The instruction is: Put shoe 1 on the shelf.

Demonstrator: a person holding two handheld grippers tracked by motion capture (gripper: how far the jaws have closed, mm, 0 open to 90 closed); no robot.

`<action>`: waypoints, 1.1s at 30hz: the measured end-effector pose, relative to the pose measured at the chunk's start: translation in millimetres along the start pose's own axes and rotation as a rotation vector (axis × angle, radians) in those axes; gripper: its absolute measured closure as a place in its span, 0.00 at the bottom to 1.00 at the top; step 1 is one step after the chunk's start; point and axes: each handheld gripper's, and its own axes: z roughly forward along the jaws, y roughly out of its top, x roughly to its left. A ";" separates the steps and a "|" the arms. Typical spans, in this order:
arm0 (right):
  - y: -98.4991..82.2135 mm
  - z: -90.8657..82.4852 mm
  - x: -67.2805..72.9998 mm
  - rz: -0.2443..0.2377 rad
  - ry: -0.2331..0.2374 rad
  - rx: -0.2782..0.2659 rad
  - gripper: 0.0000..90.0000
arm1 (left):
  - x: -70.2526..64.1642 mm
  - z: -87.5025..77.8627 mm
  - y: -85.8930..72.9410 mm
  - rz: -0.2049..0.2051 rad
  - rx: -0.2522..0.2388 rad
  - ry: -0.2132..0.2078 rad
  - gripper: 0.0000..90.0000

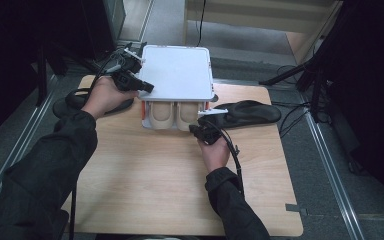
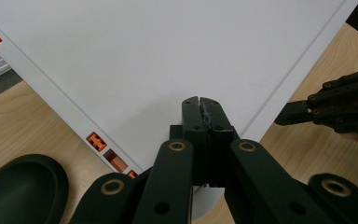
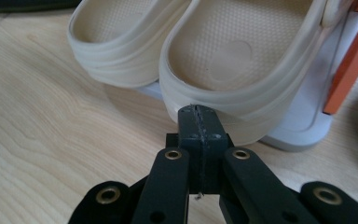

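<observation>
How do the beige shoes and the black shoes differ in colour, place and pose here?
The beige shoes are pale and sit side by side in the white box, heels sticking out. The black shoes are dark and lie apart on the table, one right of the box, one left. Neither pair is held.

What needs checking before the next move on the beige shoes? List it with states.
1. Left gripper shut, resting on the white box lid: ok.
2. Right gripper shut, tips at the heel of the right-hand beige shoe: ok.
3. Whether the tips touch that heel: cannot tell.
4. Both beige shoes fully inside the box: not ok, heels stick out the front.
5. Black shoe clear of the right gripper: not ok, it lies close beside it.
6. Table free in front of the box: ok.
</observation>
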 end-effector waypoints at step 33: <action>-15.4 -39.9 7.1 -0.029 0.113 -0.053 0.88 | -7.2 -1.3 -0.3 -0.009 -0.005 -0.001 0.80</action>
